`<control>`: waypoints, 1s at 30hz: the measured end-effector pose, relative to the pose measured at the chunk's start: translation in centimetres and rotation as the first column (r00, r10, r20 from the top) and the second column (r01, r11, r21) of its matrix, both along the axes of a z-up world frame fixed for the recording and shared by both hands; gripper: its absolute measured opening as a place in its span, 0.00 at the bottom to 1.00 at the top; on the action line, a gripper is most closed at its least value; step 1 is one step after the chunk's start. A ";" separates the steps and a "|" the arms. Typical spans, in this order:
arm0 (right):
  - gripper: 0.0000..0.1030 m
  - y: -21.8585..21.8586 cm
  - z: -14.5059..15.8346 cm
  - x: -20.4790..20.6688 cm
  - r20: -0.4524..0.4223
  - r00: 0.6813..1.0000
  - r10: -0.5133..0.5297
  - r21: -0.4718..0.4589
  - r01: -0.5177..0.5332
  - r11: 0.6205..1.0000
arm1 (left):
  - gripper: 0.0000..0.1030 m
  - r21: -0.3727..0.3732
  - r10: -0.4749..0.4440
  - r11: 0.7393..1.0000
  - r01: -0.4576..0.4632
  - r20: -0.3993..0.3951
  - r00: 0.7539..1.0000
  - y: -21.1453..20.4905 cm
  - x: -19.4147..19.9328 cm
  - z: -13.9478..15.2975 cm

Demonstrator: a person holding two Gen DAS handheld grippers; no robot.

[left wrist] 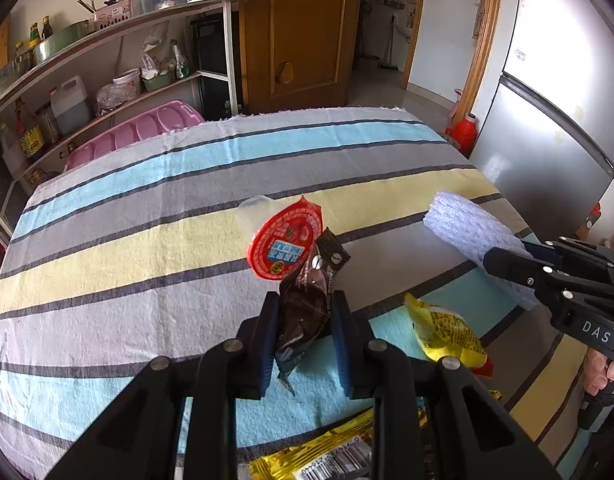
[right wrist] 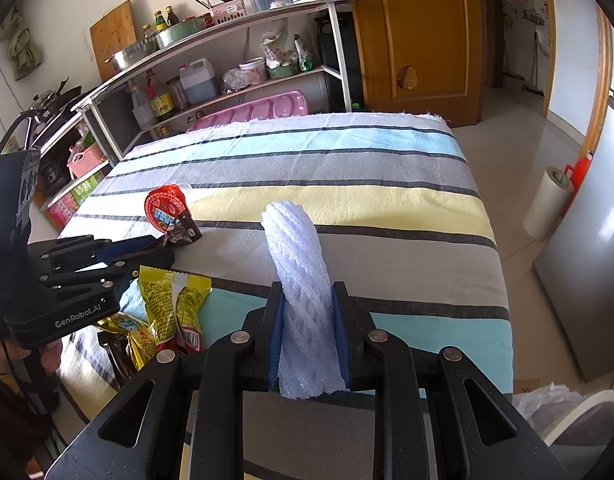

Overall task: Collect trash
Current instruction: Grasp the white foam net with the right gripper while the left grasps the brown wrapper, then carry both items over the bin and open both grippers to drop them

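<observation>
We see a table under a striped cloth [right wrist: 347, 160] in grey, blue and yellow bands. The white foam net sleeve [right wrist: 303, 280] is the biggest piece of trash: our right gripper [right wrist: 307, 300] is clamped on its lower half, and it sticks up over the middle of the near edge. Near the near left corner lies a heap of wrappers, with a yellow snack packet [right wrist: 167, 300] on top and a gold foil wrapper [left wrist: 331, 460] under it. Farther along the left edge lies a clear jelly cup with a red peel lid [left wrist: 283, 240]. Our left gripper [left wrist: 305, 320] pinches a dark brown wrapper [left wrist: 307, 304], whose tip overlaps that lid; whether it touches the lid we cannot tell. The wrapper seems lifted off the cloth.
</observation>
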State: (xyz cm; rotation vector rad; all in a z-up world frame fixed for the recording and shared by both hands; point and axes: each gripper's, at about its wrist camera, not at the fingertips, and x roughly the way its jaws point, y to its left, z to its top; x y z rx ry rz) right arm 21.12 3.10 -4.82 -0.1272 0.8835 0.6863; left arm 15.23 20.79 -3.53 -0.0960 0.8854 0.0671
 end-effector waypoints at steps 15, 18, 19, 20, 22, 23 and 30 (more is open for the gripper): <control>0.23 -3.8 3.9 -4.4 0.077 0.995 -0.057 0.084 0.050 0.995 | 0.26 -0.064 -0.040 0.997 0.048 0.124 0.991 -3.2 -5.3 5.6; 0.23 -5.5 4.7 -5.8 0.089 0.992 -0.088 0.099 0.079 0.992 | 0.26 -0.074 -0.077 0.993 0.088 0.135 0.988 -5.1 -5.8 6.3; 0.23 -6.2 5.0 -6.2 0.093 0.990 -0.102 0.100 0.092 0.991 | 0.26 -0.082 -0.092 0.991 0.104 0.137 0.986 -5.8 -5.9 6.4; 0.23 -7.1 5.2 -6.8 0.096 0.988 -0.123 0.098 0.113 0.989 | 0.26 -0.089 -0.106 0.989 0.119 0.139 0.985 -6.5 -6.0 6.4; 0.23 -8.7 5.5 -7.7 0.093 0.984 -0.154 0.108 0.144 0.984 | 0.26 -0.110 -0.134 0.983 0.150 0.139 0.981 -8.0 -6.1 6.5; 0.23 -9.8 5.6 -8.3 0.092 0.981 -0.173 0.117 0.162 0.980 | 0.26 -0.117 -0.149 0.979 0.166 0.142 0.979 -8.9 -6.1 6.5; 0.23 -16.3 6.2 -11.2 0.099 0.947 -0.304 0.107 0.294 0.950 | 0.26 -0.148 -0.273 0.944 0.294 0.146 0.951 -15.6 -6.0 6.5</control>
